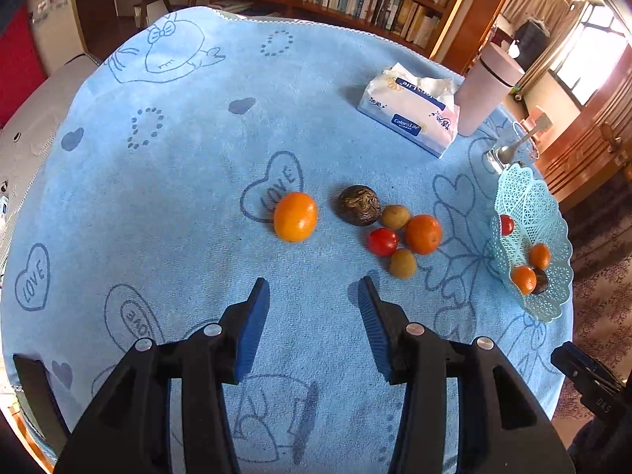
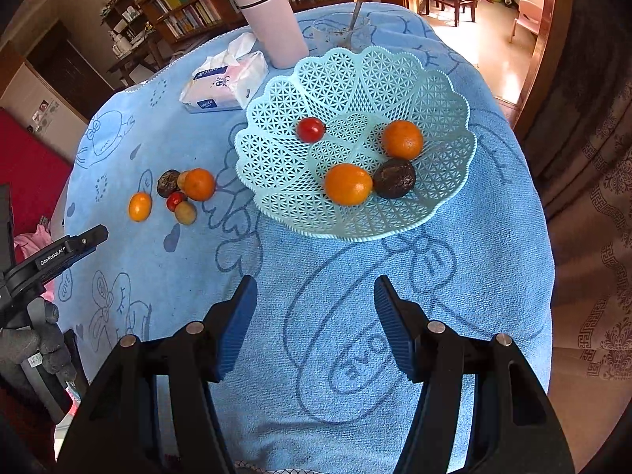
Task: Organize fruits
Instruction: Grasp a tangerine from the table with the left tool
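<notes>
On the blue cloth lie an orange (image 1: pixel 295 216), a dark wrinkled fruit (image 1: pixel 358 204), a second orange (image 1: pixel 422 234), a red tomato (image 1: pixel 382 241) and two small brown fruits (image 1: pixel 395 216). My left gripper (image 1: pixel 314 288) hovers open just short of them, nothing between its fingers. The turquoise lattice basket (image 2: pixel 446 91) holds two oranges (image 2: pixel 348 184), a tomato (image 2: pixel 310 129) and a dark fruit (image 2: pixel 394 178). My right gripper (image 2: pixel 315 286) stands open and empty in front of the basket. The loose fruit pile (image 2: pixel 185 191) lies left of the basket.
A tissue pack (image 1: pixel 410 108), a pink tumbler (image 1: pixel 486 89) and a glass with a spoon (image 2: pixel 347 27) stand behind the basket. The table edge drops off at the right. A gloved hand (image 2: pixel 35 339) holds the left gripper's body at the left edge of the right wrist view.
</notes>
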